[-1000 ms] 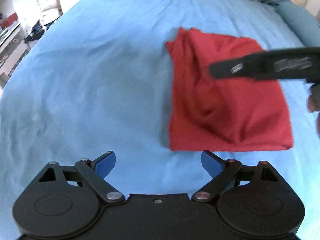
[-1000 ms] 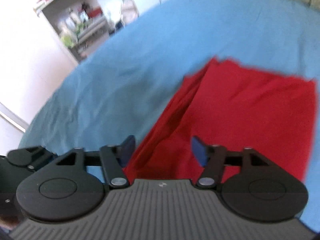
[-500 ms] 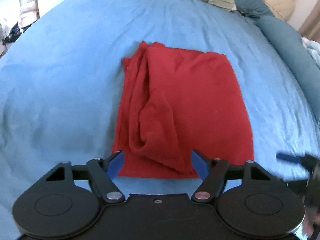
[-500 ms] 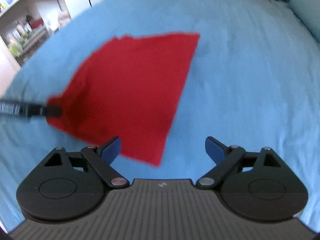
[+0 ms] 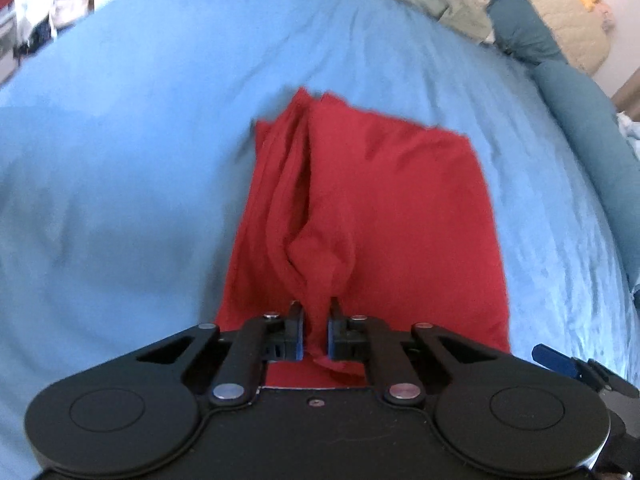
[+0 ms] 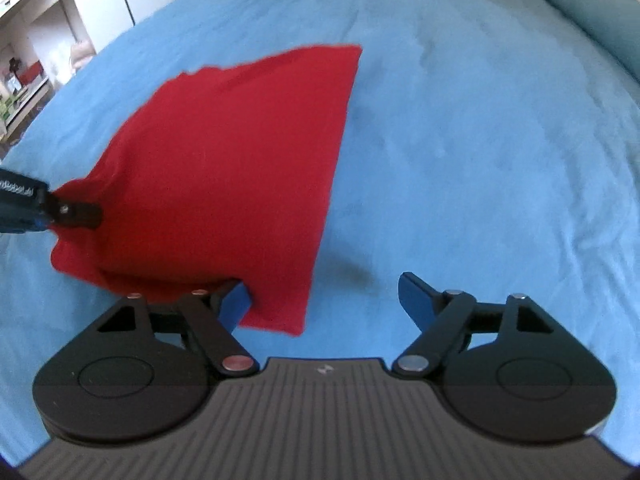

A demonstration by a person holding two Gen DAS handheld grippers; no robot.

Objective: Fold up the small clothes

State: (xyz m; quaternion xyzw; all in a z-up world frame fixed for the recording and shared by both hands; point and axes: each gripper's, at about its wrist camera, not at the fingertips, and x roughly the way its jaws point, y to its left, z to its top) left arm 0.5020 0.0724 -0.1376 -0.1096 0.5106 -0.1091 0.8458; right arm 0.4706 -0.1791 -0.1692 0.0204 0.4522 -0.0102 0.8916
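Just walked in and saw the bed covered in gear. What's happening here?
A person is folding a small red garment on a bed with a blue sheet, using a hand-held gripper in each hand. The left hand-held gripper is shut on a bunched fold at the garment's near edge. The right hand-held gripper is open at the near right corner, one finger under the cloth edge, not yet gripping. The garment lies mostly flat, with wrinkles along its left side.

A smooth light-blue bedsheet (image 5: pixel 120 160) fills both frames. Teal pillows (image 5: pixel 580 128) line the right edge, a pale quilted blanket (image 5: pixel 552 12) lies upper right, and white shelving (image 6: pixel 36 40) stands upper left.
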